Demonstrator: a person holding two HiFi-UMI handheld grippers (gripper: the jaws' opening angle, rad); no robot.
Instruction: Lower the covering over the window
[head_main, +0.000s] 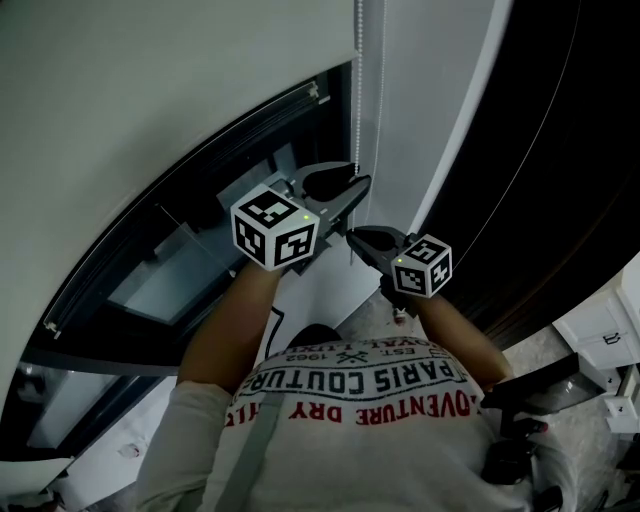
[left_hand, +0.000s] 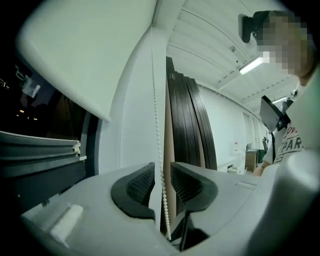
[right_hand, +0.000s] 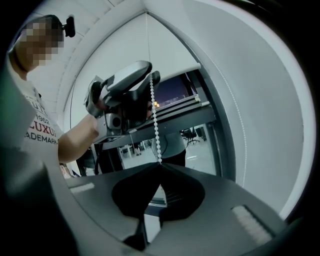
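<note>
- Where the bead chain (left_hand: 156, 125) passes through the left gripper (left_hand: 162, 172), its jaws are held apart.
- Below, the bead chain is pinched by the right gripper's (right_hand: 160, 166) closed jaws.

The bead chain (left_hand: 159, 150) is white between the left gripper's (left_hand: 162, 167) black, finely ribbed pads (left_hand: 141, 185) and at the tips of the right gripper's (right_hand: 160, 166) black fingers (right_hand: 180, 192). Beyond the fingers, the roller blind (left_hand: 85, 55) is plain white and the window frame (left_hand: 45, 172) dark grey. Each marker cube (head_main: 274, 228) bears black-and-white squares.
</note>
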